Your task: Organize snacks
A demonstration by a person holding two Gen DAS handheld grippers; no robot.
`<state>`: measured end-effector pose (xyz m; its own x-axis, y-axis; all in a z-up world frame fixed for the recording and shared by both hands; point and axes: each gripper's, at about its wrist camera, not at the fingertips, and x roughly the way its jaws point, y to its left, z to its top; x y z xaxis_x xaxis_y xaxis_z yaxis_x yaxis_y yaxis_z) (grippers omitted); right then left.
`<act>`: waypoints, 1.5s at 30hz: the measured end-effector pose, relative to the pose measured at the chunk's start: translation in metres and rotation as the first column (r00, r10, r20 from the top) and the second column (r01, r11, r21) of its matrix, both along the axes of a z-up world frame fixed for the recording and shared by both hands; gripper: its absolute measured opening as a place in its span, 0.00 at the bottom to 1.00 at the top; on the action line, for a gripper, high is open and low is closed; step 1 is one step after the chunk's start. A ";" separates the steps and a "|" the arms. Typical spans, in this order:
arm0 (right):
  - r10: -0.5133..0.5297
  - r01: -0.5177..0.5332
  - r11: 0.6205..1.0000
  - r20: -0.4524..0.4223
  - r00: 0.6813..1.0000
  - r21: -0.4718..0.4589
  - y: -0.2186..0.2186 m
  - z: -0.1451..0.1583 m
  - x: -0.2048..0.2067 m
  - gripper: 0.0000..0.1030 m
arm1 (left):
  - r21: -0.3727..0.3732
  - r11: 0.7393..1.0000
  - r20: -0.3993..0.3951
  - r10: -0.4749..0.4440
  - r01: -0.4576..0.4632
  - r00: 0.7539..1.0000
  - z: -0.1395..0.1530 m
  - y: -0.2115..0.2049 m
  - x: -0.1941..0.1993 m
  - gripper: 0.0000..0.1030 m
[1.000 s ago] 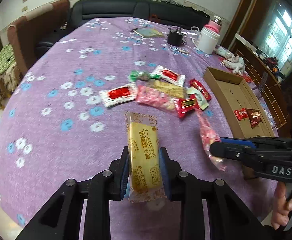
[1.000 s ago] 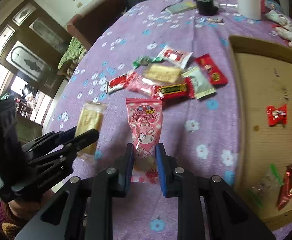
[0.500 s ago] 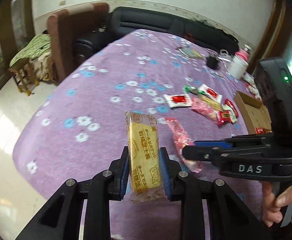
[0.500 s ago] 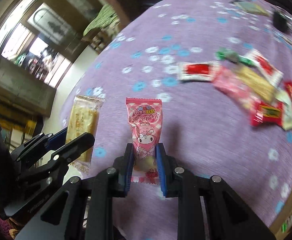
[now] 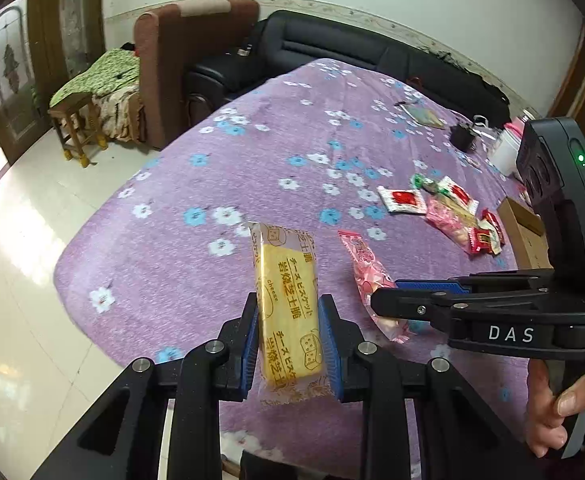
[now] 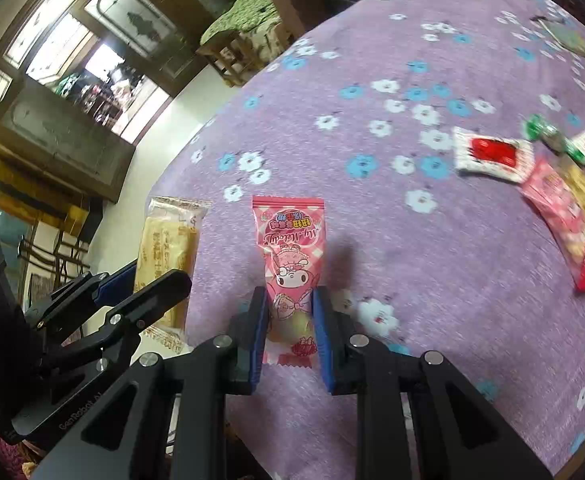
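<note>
My left gripper [image 5: 288,344] is shut on a yellow cheese biscuit packet [image 5: 288,304] and holds it upright above the near left part of the purple flowered tablecloth [image 5: 252,152]. My right gripper [image 6: 290,320] is shut on a pink My Melody candy packet [image 6: 292,252]. In the left wrist view the right gripper [image 5: 384,304] sits just right of the biscuit, with the pink packet [image 5: 366,268] in it. In the right wrist view the left gripper [image 6: 160,286] and biscuit [image 6: 168,248] are at lower left. A pile of loose snacks [image 5: 448,212] lies far right.
A cardboard box [image 5: 526,236] stands at the table's right edge, partly hidden by the right gripper's body. A black cup [image 5: 462,136] and a white jar [image 5: 506,152] stand at the back right. A brown armchair [image 5: 180,64] and a black sofa [image 5: 332,56] lie beyond the table.
Both grippers have swung left, away from the box and snack pile, toward the table's near left corner. Each still holds its packet.
</note>
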<state>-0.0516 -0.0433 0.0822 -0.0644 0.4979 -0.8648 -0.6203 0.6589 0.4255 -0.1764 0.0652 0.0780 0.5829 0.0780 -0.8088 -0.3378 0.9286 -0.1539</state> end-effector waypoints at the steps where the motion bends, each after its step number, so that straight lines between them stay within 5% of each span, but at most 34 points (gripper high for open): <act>1: -0.014 0.014 1.000 0.001 1.000 0.000 -0.004 0.001 0.001 0.21 | 0.000 1.000 0.000 -0.014 0.014 1.000 0.000 -0.003 0.003 0.29; 12: -0.196 0.195 0.980 -0.006 0.981 -0.041 -0.074 -0.003 0.021 0.21 | -0.017 0.988 0.005 -0.156 0.156 0.988 -0.002 -0.040 0.032 0.28; 31: -0.098 0.098 0.995 -0.021 0.995 -0.025 -0.030 -0.009 0.015 0.21 | -0.021 0.999 -0.013 -0.031 0.031 0.999 -0.008 -0.005 0.012 0.29; 45: -0.289 0.289 0.957 0.004 0.957 0.018 -0.113 0.013 0.028 0.21 | -0.012 0.974 0.005 -0.228 0.228 0.974 0.004 -0.070 0.050 0.28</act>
<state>-0.0237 -0.1561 0.0953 0.0900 0.5090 -0.8561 -0.4071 0.8033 0.4348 -0.1260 -0.0048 0.0817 0.5873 -0.0675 -0.8065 -0.1165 0.9791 -0.1667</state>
